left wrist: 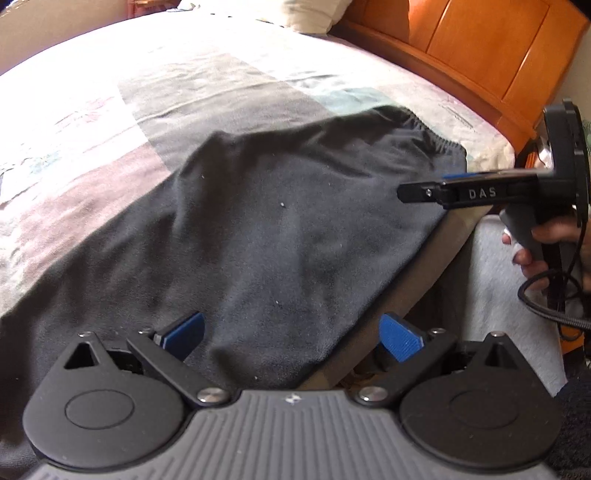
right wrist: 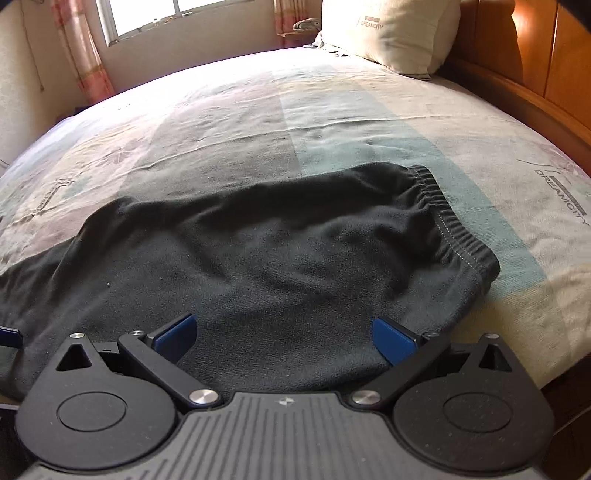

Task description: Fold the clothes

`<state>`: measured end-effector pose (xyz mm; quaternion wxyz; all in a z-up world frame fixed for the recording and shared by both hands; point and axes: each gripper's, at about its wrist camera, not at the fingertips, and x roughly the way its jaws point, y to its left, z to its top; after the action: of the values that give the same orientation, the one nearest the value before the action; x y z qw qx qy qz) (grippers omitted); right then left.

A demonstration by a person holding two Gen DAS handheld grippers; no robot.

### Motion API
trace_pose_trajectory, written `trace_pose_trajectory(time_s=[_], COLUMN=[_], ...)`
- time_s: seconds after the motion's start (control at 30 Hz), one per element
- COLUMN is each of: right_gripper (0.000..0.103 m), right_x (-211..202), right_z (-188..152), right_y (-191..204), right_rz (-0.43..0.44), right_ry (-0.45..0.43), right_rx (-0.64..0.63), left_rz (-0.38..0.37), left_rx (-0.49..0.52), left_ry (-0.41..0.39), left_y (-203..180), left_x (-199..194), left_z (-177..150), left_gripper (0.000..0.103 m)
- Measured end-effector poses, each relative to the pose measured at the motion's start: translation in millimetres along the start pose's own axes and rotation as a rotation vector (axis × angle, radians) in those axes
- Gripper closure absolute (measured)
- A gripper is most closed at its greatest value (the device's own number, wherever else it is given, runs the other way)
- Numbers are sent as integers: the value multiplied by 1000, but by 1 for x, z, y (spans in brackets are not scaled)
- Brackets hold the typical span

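— Both grippers, left [left wrist: 291, 334] and right [right wrist: 284, 338], hover with fingers spread, holding nothing. Where's the garment?
— Dark trousers [right wrist: 258, 258] lie flat along the bed [right wrist: 332, 110] edge, waistband [right wrist: 454, 225] right. Pinch both layers evenly, I'd say

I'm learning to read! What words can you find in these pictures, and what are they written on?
"DAS": on the right tool's finger.
"DREAMCITY": on the pillow.
"DREAMCITY": on the bedsheet, near the black pants.
Faint print on the sheet's left side: too blurred to read.
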<state>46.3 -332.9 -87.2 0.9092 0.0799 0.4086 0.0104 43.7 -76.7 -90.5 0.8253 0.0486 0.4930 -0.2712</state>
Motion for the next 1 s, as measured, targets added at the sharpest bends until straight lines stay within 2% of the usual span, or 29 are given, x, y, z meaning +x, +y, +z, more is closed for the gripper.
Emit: trace_pose_trajectory(time_s=[0.2, 0.37, 0.47, 0.53, 0.63, 0.77, 0.9, 1.0], right_gripper=[0, 0, 0, 0, 0, 0, 0, 1], right_x=[-9, -18, -24, -27, -31, -30, -21, -13], right_z=[1, -4, -5, -6, -5, 3, 14, 24], right_y=[20, 47, 61, 71, 91, 133, 192, 243], right_rz=[54, 77, 90, 98, 132, 229, 360, 416], right_ry=[1, 0, -6, -7, -11, -12, 7, 9], right_rx=[26, -33, -58, -74, -110, -214, -359, -493], left_rz=[-28, -7, 33, 100, 195, 271, 275, 264], left_rx=[-78, -77, -108, -136, -189, -288, -372, -419], left_ry=[-25, -53, -91, -106, -123, -137, -163, -183], left_y=[19, 41, 73, 96, 132, 169, 188, 196], left_x=[-11, -52, -83, -103, -130, -154, -166, -171], left_z=[-4, 3, 9, 7, -7, -40, -74, -97], left_gripper=[2, 2, 2, 2, 2, 2, 2, 2])
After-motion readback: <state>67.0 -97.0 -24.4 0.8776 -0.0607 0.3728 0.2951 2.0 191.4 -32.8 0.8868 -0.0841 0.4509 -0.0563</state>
